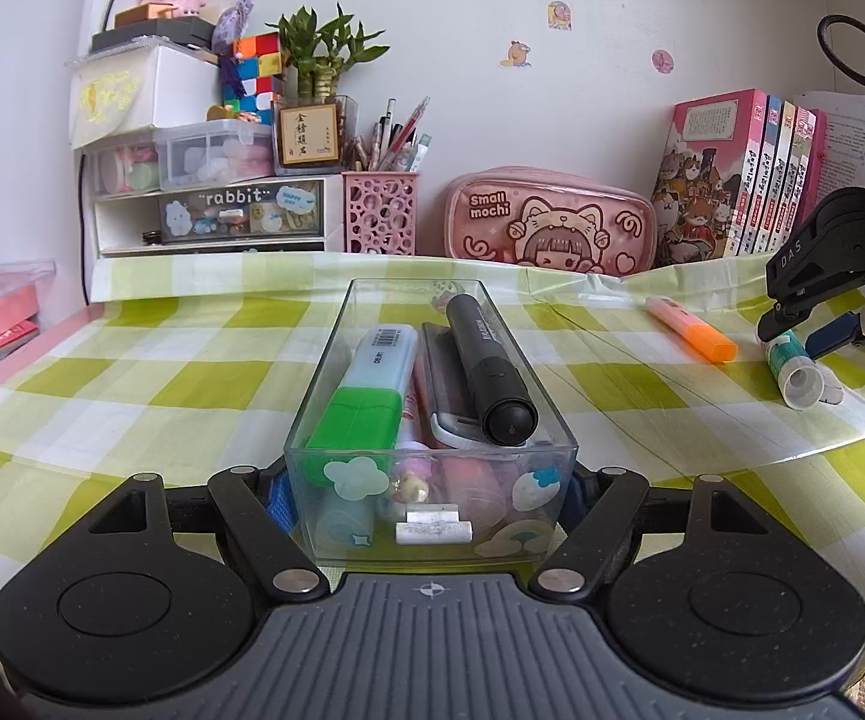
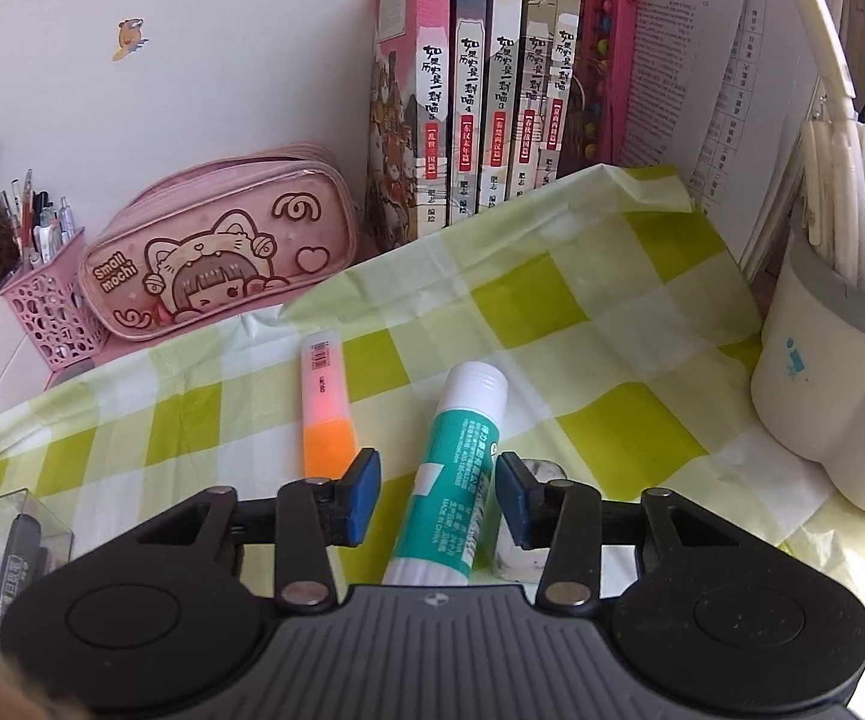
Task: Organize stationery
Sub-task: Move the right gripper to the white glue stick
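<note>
Green-checked tablecloth (image 1: 150, 384) against white wall (image 1: 462, 60); left hand-held gripper (image 1: 429, 498) clamps clear box (image 1: 546, 420); right hand-held gripper (image 2: 438, 498) open astride glue stick (image 2: 456, 468).

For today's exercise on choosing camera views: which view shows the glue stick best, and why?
The right wrist view: the glue stick lies large and central on the checked cloth between the right gripper's open jaws, its label and white cap in plain sight. In the left wrist view the glue stick is small at the right edge, partly hidden by that gripper.
</note>
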A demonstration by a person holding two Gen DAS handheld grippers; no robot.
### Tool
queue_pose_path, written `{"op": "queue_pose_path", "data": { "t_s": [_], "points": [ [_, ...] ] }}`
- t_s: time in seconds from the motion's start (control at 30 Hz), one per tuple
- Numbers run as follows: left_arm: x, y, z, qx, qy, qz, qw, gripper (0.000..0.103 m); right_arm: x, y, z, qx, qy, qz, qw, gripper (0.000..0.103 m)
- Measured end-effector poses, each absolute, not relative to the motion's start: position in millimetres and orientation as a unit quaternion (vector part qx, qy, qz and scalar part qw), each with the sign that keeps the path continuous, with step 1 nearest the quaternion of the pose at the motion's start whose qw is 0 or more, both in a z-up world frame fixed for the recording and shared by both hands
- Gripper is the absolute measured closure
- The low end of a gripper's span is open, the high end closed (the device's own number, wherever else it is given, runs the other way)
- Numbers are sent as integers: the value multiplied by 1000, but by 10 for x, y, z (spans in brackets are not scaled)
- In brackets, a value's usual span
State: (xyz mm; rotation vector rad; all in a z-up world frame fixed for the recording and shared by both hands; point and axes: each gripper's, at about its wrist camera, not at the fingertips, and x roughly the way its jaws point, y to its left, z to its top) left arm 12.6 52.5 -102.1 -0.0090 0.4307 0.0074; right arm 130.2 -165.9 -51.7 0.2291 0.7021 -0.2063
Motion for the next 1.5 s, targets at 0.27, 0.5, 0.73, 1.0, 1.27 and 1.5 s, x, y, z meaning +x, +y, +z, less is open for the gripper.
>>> {"op": "queue_pose_path", "data": {
  "t_s": [0.27, 0.5, 0.73, 1.0, 1.27, 1.5],
  "points": [
    [127, 522, -1022, -4, 214, 4, 977, 28, 1264, -1533, -449, 76, 322, -82, 940, 74],
    [127, 522, -1022, -4, 214, 4, 977, 28, 1247, -1451, -412, 92, 322, -29, 942, 74],
    [127, 525, -1021, -4, 214, 4, 977, 28, 1265, -1546, -425, 93, 321, -56, 941, 41],
    [126, 525, -1021, -4, 214, 4, 977, 28, 1328, -1508, -568, 76, 342, -57, 935, 42],
    [127, 524, -1021, -4, 214, 4, 977, 28, 1306, -1414, -560, 42, 340, -56, 938, 49],
    [127, 526, -1021, -4, 214, 4, 977, 28, 1249, -1289, -459, 26, 339, -7, 940, 51]
  ]
}}
